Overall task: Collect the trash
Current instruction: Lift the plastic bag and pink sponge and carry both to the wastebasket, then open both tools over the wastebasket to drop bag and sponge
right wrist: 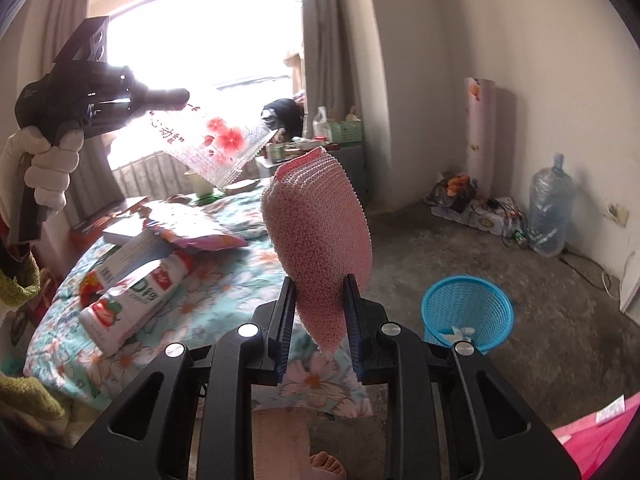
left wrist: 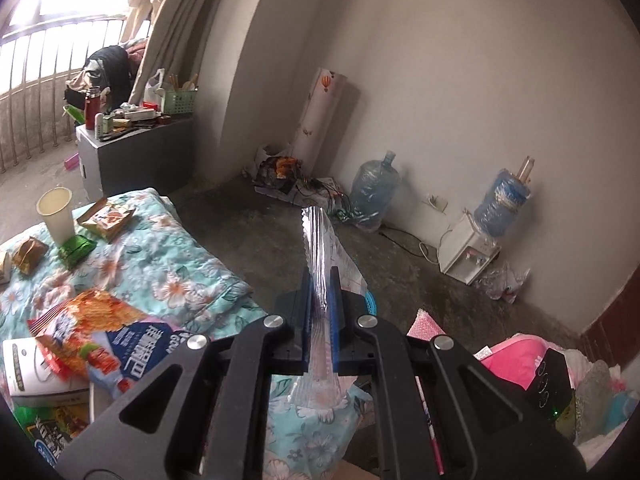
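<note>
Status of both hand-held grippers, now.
Left hand-held gripper: shut on clear flowered wrapper.
Right hand-held gripper: shut on pink foam netting.

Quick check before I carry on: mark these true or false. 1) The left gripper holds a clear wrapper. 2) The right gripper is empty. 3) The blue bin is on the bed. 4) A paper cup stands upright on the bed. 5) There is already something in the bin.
1) True: the left gripper is shut on a clear wrapper with red flowers printed on it.
2) False: the right gripper is shut on a pink foam net.
3) False: the blue bin stands on the concrete floor, beside the bed.
4) True: the paper cup stands upright on the flowered cover.
5) True: a few pale scraps lie at its bottom.
</note>
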The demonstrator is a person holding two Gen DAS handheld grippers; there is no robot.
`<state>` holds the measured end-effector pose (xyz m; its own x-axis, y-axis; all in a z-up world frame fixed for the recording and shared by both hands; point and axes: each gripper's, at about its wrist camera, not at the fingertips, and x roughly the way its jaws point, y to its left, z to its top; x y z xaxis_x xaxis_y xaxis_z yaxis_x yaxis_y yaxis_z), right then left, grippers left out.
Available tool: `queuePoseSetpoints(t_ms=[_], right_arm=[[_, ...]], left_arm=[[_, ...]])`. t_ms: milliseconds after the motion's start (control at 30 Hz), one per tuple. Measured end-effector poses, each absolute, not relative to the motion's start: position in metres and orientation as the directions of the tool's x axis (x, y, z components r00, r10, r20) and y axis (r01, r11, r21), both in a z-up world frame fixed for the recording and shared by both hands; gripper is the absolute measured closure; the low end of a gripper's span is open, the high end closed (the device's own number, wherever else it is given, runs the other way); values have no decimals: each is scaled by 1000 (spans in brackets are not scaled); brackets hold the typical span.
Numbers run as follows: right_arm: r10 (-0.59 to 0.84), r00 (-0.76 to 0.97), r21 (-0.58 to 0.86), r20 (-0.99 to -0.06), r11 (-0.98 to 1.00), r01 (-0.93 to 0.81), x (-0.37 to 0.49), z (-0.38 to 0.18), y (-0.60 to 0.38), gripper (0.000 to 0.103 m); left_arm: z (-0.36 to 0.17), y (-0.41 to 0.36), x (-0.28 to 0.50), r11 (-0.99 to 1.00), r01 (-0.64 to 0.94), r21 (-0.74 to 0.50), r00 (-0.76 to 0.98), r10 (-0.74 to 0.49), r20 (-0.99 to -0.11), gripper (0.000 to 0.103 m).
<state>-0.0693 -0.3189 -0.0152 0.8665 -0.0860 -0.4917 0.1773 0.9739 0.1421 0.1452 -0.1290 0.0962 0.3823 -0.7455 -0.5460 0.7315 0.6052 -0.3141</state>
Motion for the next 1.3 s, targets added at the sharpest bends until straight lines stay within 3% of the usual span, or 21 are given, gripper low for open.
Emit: queuePoseSetpoints(t_ms=[533,900,1133,1167,1200,1267,1300], right_arm=[[-240,729,265,-642,822,504,-49,-71,-433,79],[-91,723,586,-685,521,621,-4,-171,-584,79],[-23,671,578,-741,487,655,55,-234,-647,77],[-17,661,569,-750,492,658,63,-241,-654,74],[1,648,567,-762,483,667,73,-254,-664,73],[2,605,547,-797,428,719,79,-279,-680,58],[-12,590,534,-808,407,741,79,-285,-685,58]], left_arm=[[29,-368,183,464,875,-140,215,-630,-746,98],[-101,-515,220,453,885,-106,121,-444,-888,97],[-159,-558,249,511,851,-123,112,-405,-908,94],[-167,-565,255,529,840,-120,124,-403,-907,85],[-175,-571,259,540,832,-124,123,-399,-909,64],[-191,-577,269,579,807,-116,148,-390,-909,41],[-194,-579,270,598,795,-100,176,-386,-906,41]])
